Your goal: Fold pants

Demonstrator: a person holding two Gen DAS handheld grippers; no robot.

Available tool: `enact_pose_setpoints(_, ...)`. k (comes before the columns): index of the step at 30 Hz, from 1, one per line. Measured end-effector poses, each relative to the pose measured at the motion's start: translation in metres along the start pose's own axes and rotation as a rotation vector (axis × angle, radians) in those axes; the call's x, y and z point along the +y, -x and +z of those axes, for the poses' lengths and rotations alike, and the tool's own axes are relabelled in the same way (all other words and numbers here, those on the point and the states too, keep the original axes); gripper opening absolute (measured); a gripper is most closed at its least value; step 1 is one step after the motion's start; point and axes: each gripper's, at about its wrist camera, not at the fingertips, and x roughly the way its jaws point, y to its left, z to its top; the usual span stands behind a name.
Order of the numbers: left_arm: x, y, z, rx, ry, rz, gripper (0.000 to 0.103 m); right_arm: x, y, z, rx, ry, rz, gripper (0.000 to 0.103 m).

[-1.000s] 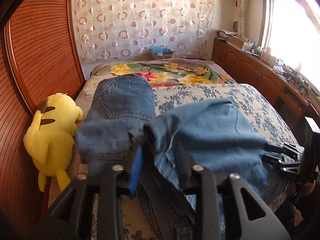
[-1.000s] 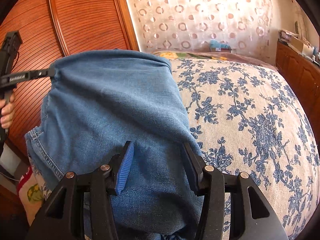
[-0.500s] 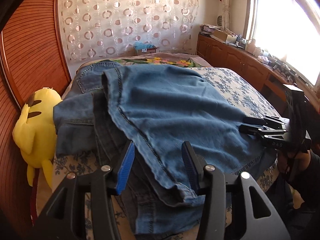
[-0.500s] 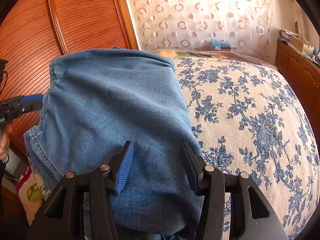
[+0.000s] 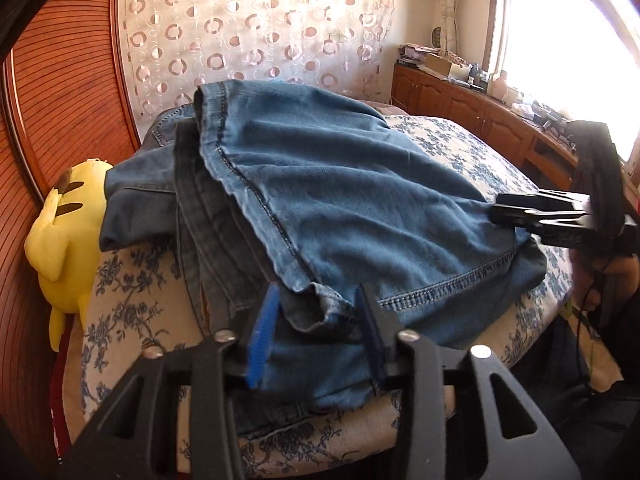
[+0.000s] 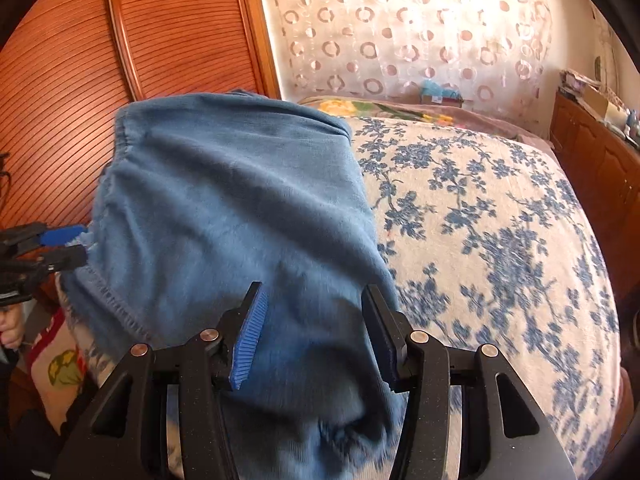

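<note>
Jeans (image 5: 360,216) lie folded over on the near left part of the bed (image 6: 500,220), the lighter inside of the denim facing up and a stitched hem running along the near edge. Under the top layer, darker denim with a back pocket spreads toward the far left. The left gripper (image 5: 316,328) sits at the near edge of the pile with its jaws apart, the hem corner lying loose between the blue pad and the black one. The right gripper (image 6: 312,332) is low over the near right part of the jeans, jaws spread wide with fabric lying between them, not pinched. In the left view its tips (image 5: 504,212) seem to touch the cloth at the right edge of the pile. A yellow plush (image 5: 66,240) leans against the wooden panel (image 5: 60,100) at the left of the bed, and a curtain (image 6: 400,32) hangs at the far end
</note>
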Motion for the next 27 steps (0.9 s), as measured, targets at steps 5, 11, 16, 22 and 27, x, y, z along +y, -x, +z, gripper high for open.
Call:
enact_pose_setpoints(5, 0.0, 0.008, -0.004, -0.034, 0.005, -0.033, 0.007, -0.007, 0.024, -0.017, 0.007, -0.02, 0.002, 0.053)
enact_pose_setpoints(11, 0.016, 0.04, -0.001, -0.119, 0.059, -0.03, 0.004, -0.014, 0.034, -0.028, 0.04, -0.033, -0.007, 0.053)
enact_pose_setpoints(16, 0.025, 0.041, -0.002, -0.101, 0.059, -0.02, 0.004, -0.006, 0.029, -0.032, 0.061, -0.011, -0.007, 0.052)
enact_pose_setpoints(22, 0.023, 0.03, -0.009, -0.063, 0.062, -0.025, 0.005, -0.005, 0.022, -0.031, 0.075, -0.022, 0.016, 0.025)
enact_pose_setpoints(27, 0.022, 0.03, -0.014, -0.055, 0.076, -0.033, 0.005, 0.004, 0.033, -0.028, 0.06, 0.011, 0.012, 0.002)
